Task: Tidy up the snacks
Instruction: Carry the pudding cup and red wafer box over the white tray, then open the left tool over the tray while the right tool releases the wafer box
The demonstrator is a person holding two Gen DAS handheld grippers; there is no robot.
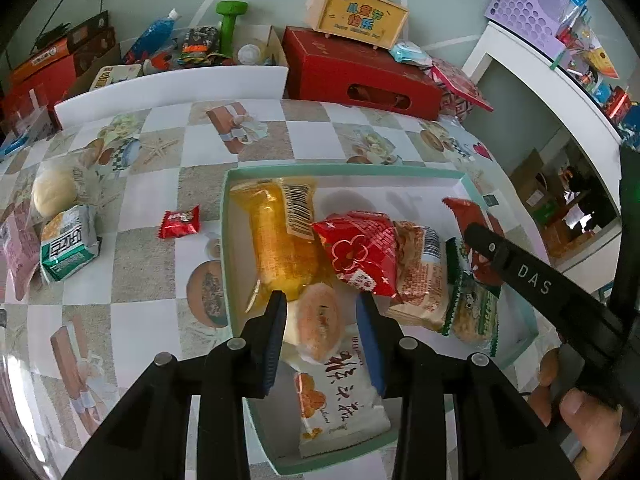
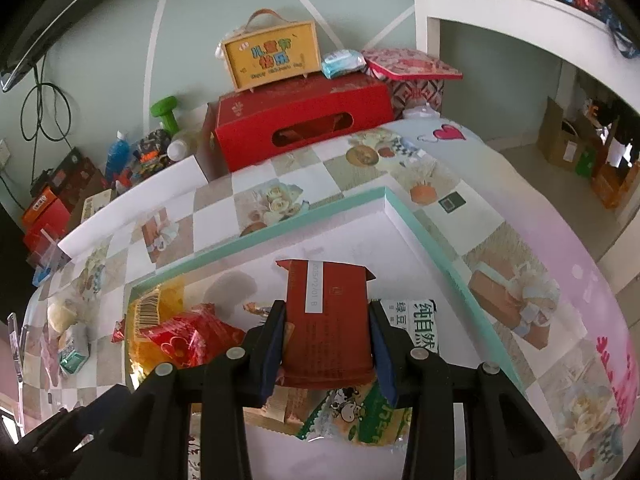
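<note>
A white box with a teal rim (image 1: 344,169) lies on the patterned tablecloth and holds several snacks: a yellow packet (image 1: 276,240), a red flower-print packet (image 1: 356,252), a beige biscuit packet (image 1: 420,280) and a green cow-print packet (image 1: 476,312). My left gripper (image 1: 322,312) is over the box's near end, shut on a white packet with a round pastry (image 1: 320,324). My right gripper (image 2: 326,320) is shut on a dark red packet with a white label strip (image 2: 326,332), held above the box (image 2: 280,236). It also shows at the right of the left wrist view as the right gripper (image 1: 476,236).
Left of the box lie a small red candy packet (image 1: 180,222), a green packet (image 1: 68,248), a pale round bun (image 1: 54,192) and a pink packet (image 1: 16,252). A red carton (image 1: 360,72) with a yellow handled box (image 1: 360,12) stands behind. A hand (image 1: 580,412) grips the right tool.
</note>
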